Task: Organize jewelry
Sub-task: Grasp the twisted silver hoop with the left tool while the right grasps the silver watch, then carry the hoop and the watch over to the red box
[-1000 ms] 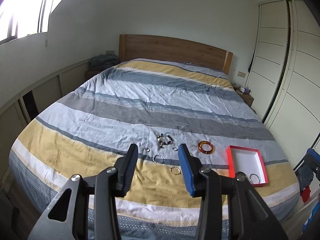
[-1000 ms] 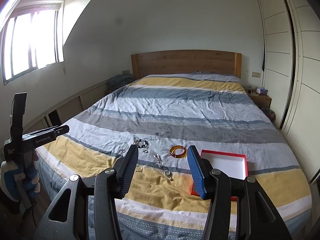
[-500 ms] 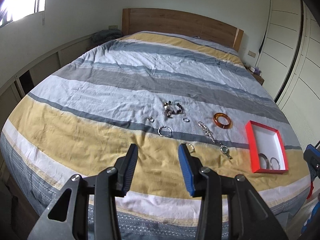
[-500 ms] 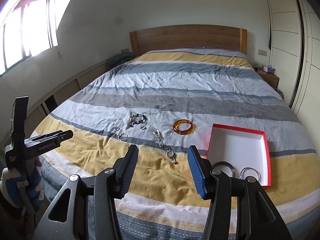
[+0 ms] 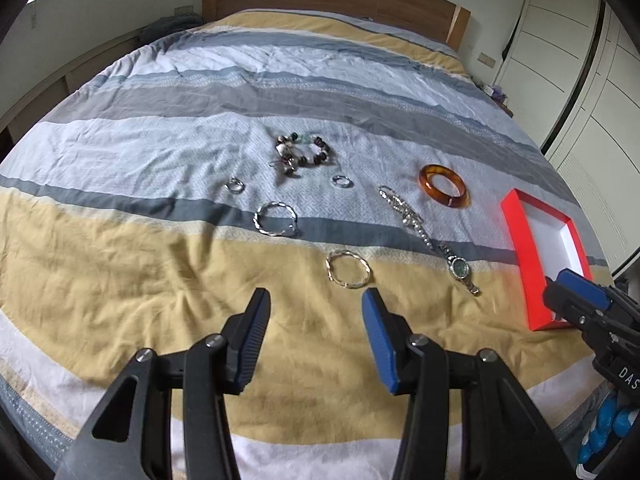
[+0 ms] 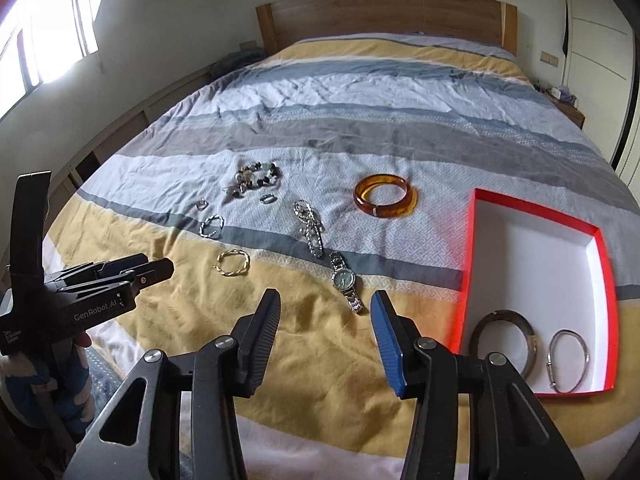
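Jewelry lies on a striped bed. A gold twisted bangle (image 5: 348, 269) (image 6: 233, 263) lies just ahead of my open, empty left gripper (image 5: 316, 320). A silver twisted bangle (image 5: 276, 219), two small rings (image 5: 235, 186) (image 5: 343, 181), a beaded bracelet (image 5: 302, 152), a silver chain (image 5: 404, 210), a wristwatch (image 6: 344, 280) and an amber bangle (image 6: 385, 200) lie farther out. A red box (image 6: 472, 248) with white inside holds a dark ring (image 6: 502, 340) and a silver bangle (image 6: 568, 358). My right gripper (image 6: 325, 320) is open and empty, just short of the watch.
The wooden headboard (image 6: 384, 16) stands at the far end. White wardrobe doors (image 5: 580, 60) line the right side and a window (image 6: 44, 52) the left. The bed's near edge is just under both grippers.
Both grippers have moved forward and down toward the bed, so the jewelry and box look much closer. Both stay open and empty.
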The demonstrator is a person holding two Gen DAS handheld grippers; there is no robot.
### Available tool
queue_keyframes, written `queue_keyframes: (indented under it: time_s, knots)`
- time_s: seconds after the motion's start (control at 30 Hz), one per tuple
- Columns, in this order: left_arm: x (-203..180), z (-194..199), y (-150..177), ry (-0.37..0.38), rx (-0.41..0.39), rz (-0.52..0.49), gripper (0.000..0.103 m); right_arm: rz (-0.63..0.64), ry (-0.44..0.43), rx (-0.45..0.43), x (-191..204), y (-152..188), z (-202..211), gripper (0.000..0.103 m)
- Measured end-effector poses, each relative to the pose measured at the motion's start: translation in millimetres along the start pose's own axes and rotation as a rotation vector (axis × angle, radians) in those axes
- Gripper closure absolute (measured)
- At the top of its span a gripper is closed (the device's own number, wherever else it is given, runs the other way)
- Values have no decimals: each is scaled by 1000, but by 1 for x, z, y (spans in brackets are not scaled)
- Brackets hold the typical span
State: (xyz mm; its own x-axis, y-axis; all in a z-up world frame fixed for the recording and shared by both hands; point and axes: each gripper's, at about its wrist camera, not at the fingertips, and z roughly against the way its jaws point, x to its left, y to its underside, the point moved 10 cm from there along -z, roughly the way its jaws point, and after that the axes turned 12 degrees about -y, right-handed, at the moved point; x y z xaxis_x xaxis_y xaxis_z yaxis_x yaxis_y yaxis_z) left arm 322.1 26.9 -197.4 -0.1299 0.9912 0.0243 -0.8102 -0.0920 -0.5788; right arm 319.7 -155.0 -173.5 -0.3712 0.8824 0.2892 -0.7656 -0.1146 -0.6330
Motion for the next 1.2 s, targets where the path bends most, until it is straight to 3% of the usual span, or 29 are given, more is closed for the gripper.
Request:
queue_keyframes:
  time_s: [0.3, 0.47, 0.73, 1.0, 1.2]
  knots:
    - [-18, -68, -10, 22, 81, -16, 58, -36, -17, 90, -24, 4, -75, 60]
    - [-23, -88, -6, 2, 81, -47, 58, -62, -9, 110, -40, 6, -97, 63]
    - [-26, -94, -8, -17, 39, -64, 72, -54, -15, 116, -42, 14, -116, 71]
    - [-27, -93, -10, -33, 27, -87, 94, -72, -41, 89, -46, 12, -118, 79]
    - [-25, -81, -11, -52, 25, -95, 95, -86, -82, 57, -40, 8, -105, 79]
